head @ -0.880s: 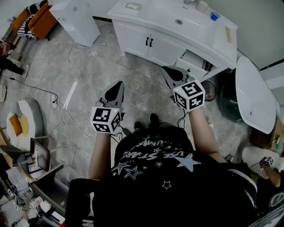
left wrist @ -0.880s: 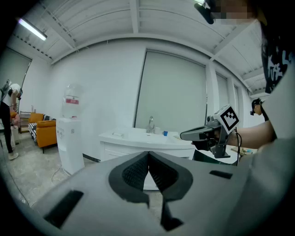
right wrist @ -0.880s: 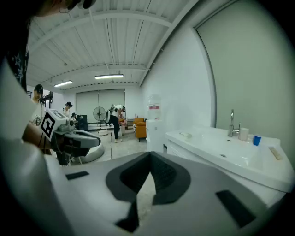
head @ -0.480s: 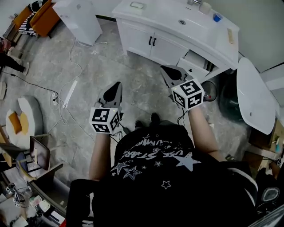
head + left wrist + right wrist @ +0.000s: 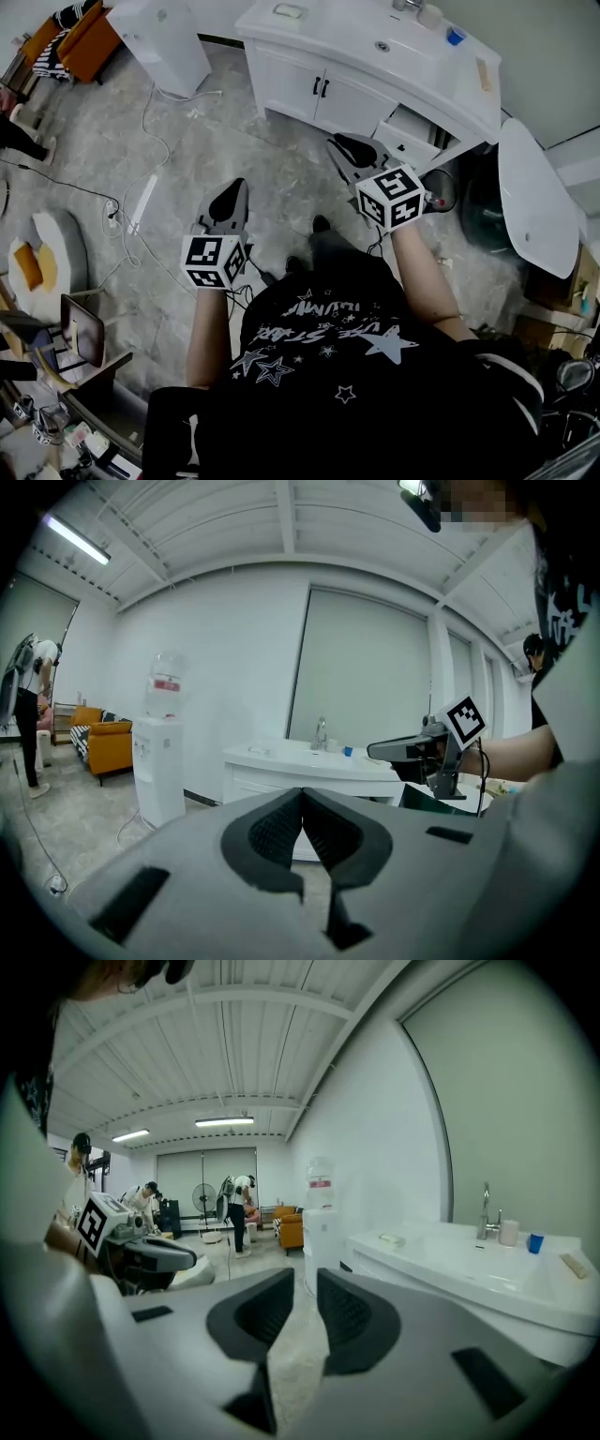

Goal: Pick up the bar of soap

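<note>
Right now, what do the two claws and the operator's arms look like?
Left claw and right claw: grey wedge-shaped bodies, black ribbed pads. Each carries a white cube with black square markers. A thin black cable trails from each. The person wears a black T-shirt with white stars and lettering; short sleeves.

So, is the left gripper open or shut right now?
Shut: the left gripper has its jaws touching at the tips in its own view, with nothing between them.
</note>
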